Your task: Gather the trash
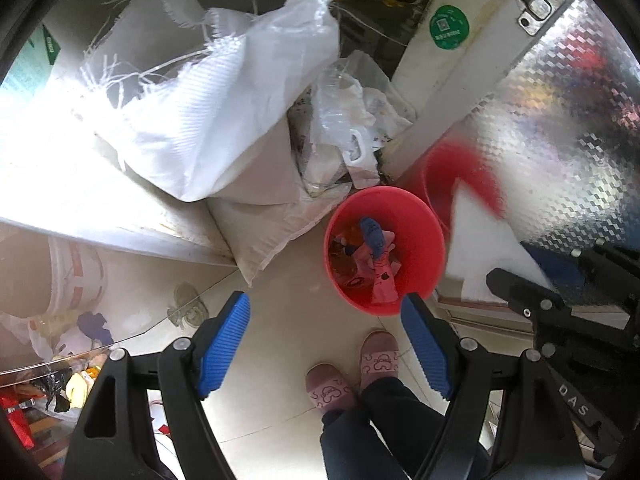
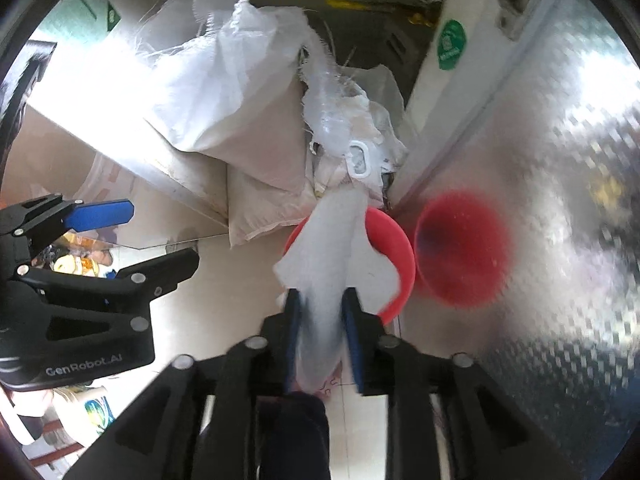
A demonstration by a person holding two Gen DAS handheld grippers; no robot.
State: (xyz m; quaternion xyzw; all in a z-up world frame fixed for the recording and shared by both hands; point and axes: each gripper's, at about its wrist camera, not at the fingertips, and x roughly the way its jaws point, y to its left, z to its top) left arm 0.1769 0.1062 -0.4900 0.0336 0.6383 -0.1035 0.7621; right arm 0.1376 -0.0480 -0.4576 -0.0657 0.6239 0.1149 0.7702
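Leaning sacks [image 1: 224, 112]: white woven bags, frayed at the mouth, piled against a low ledge at the far side of the floor; crumpled clear plastic and paper are stuffed beside them.
Foil panel [image 1: 560, 120]: shiny checked surface along the right edge of the floor, with a white door edge beside it that carries a round green sticker [image 1: 448, 26]; a red blur of reflection shows low on the foil.
Floor [image 1: 288, 280]: pale tiles, bare in the middle.
Red bucket [image 1: 416, 216]: stands upright on the floor at the foot of the foil panel, just beside the lowest sack.
Left gripper [image 1: 326, 302]: pointing steeply down at the floor, blue pads wide apart with nothing between them; its right pad overlaps the bucket's near rim in the left wrist view.
Right gripper [image 2: 323, 295]: pointing steeply down over the bucket's near rim, pads a little apart; the tissue hangs loosely between them.
White tissue [image 2: 332, 232]: blurred, spreading out beyond the fingertips and covering much of the bucket's mouth in the right wrist view.
Slippers [image 1: 380, 354]: pink pair on the floor on the near side of the bucket, dark trouser legs above.
Bucket contents: a pink tube [image 1: 380, 276], a blue piece [image 1: 370, 232] and small wrappers at the bottom.
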